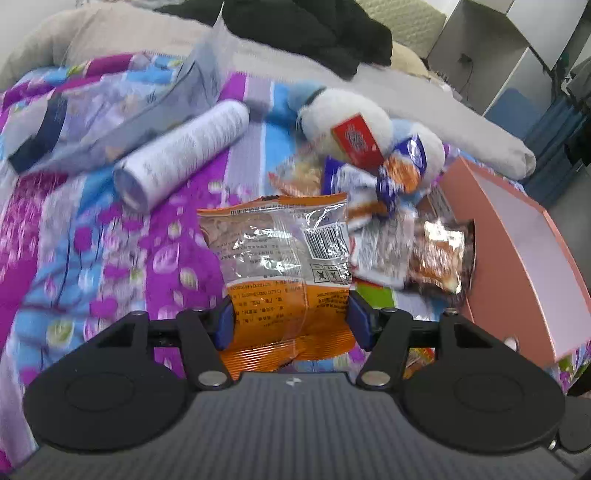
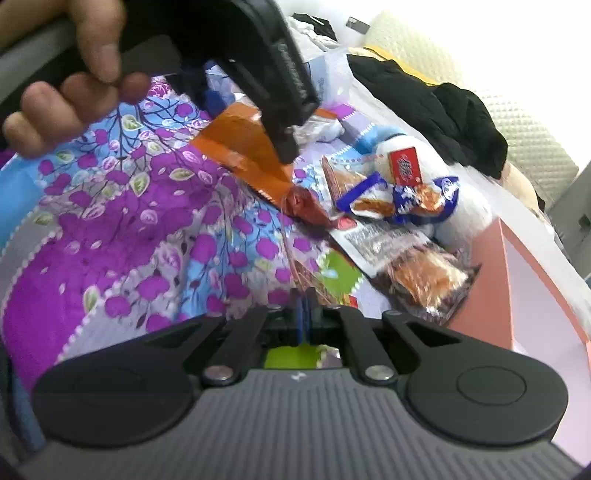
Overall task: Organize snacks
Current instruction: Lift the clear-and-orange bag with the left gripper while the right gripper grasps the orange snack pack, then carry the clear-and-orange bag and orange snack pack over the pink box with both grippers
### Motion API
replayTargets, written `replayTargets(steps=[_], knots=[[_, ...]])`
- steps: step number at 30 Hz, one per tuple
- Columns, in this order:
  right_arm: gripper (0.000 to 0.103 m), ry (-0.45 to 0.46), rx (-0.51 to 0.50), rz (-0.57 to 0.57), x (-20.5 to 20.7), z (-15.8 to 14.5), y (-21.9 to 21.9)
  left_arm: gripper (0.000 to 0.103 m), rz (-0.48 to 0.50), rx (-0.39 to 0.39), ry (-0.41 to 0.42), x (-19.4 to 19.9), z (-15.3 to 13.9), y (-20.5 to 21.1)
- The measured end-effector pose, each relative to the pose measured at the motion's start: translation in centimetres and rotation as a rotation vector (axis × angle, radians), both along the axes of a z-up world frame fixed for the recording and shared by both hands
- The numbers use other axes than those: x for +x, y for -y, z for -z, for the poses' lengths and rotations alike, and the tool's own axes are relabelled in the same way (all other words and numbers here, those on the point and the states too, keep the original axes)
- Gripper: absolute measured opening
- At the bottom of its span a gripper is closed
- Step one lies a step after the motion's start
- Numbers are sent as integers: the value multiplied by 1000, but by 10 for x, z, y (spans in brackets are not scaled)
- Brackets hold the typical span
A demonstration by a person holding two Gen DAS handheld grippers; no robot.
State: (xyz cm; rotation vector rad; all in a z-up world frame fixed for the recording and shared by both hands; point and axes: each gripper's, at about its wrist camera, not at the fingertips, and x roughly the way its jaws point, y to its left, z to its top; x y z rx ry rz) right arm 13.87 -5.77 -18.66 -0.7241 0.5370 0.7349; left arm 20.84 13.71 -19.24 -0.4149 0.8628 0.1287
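Note:
My left gripper (image 1: 291, 325) is shut on an orange and clear snack packet (image 1: 280, 251), its blue pads pressing both sides of the lower end. In the right wrist view that packet (image 2: 240, 147) hangs from the left gripper's black body, held by a person's hand (image 2: 74, 81). My right gripper (image 2: 303, 317) is shut, pads together on a thin reddish packet (image 2: 304, 206) seen edge-on and rising from between them. A pile of snack packets (image 1: 388, 181) (image 2: 388, 199) lies on the floral bedspread beside an open pink box (image 1: 517, 258) (image 2: 480, 291).
A white and blue plush toy (image 1: 332, 110) carries a small red box (image 1: 356, 140). A white cylinder (image 1: 181, 151) and a clear plastic bag (image 1: 110, 110) lie at the left. Black clothing (image 1: 314, 29) sits at the back. A brown packet (image 1: 436, 254) leans on the box.

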Motion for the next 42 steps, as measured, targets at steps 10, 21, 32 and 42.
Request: replayTargets(steps=[10, 21, 32, 42], knots=[[4, -53, 14, 28, -36, 4, 37, 66, 47, 27, -109, -42, 10, 39], [8, -165, 34, 28, -53, 21, 43, 66, 19, 21, -168, -62, 18, 41], [72, -327, 276, 72, -46, 6, 66, 66, 22, 30, -161, -67, 8, 46], [90, -337, 422, 227, -21, 10, 85, 66, 10, 34, -142, -71, 1, 45]])
